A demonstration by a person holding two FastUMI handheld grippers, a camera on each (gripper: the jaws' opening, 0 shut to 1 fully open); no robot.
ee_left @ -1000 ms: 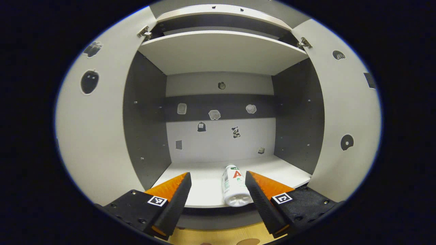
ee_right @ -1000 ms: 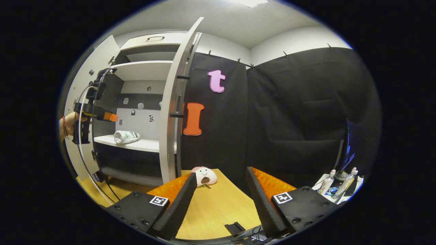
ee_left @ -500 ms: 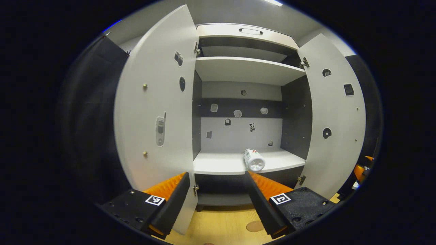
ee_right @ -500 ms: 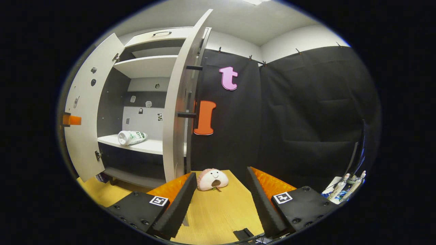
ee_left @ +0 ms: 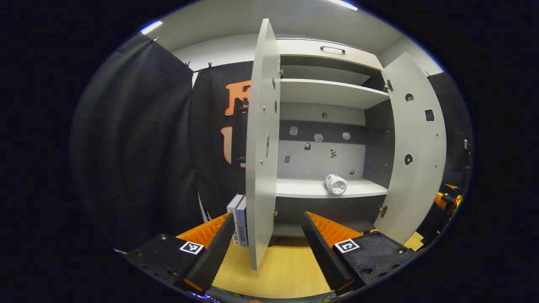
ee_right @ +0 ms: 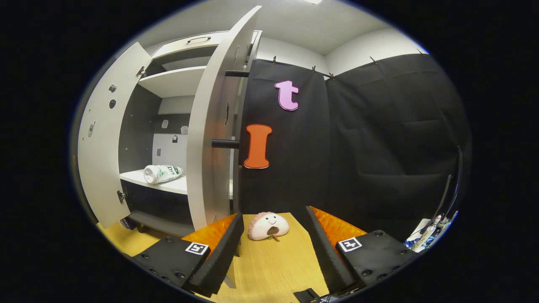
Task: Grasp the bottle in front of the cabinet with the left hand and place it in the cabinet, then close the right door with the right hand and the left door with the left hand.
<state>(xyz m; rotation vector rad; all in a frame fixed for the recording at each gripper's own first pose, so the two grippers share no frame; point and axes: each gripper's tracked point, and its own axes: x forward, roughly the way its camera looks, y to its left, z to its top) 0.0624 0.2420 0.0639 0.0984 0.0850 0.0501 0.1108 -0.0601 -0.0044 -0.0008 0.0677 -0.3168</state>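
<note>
Although both doors stand open, the cabinet (ee_left: 332, 90) in the centre of the left gripper view already holds the bottle. The right door (ee_right: 208, 139), the tall pale panel left of centre in the right gripper view, looks stiff and light enough to swing on its hinges; I judge a push on the outer face near its free edge, by the dark handle (ee_right: 225, 144), would be the safest place. The left door (ee_left: 260, 143) stands edge-on at the middle of the left gripper view. The left gripper (ee_left: 267, 242), at the bottom of that frame, is spread wide and holds nothing. The right gripper (ee_right: 273, 246) is spread wide too, above the wooden table (ee_right: 273, 269). The bottle (ee_left: 335, 184) lies on its side on the lower shelf (ee_left: 303, 191), right of centre; it looks like light, smooth plastic and could roll.
</note>
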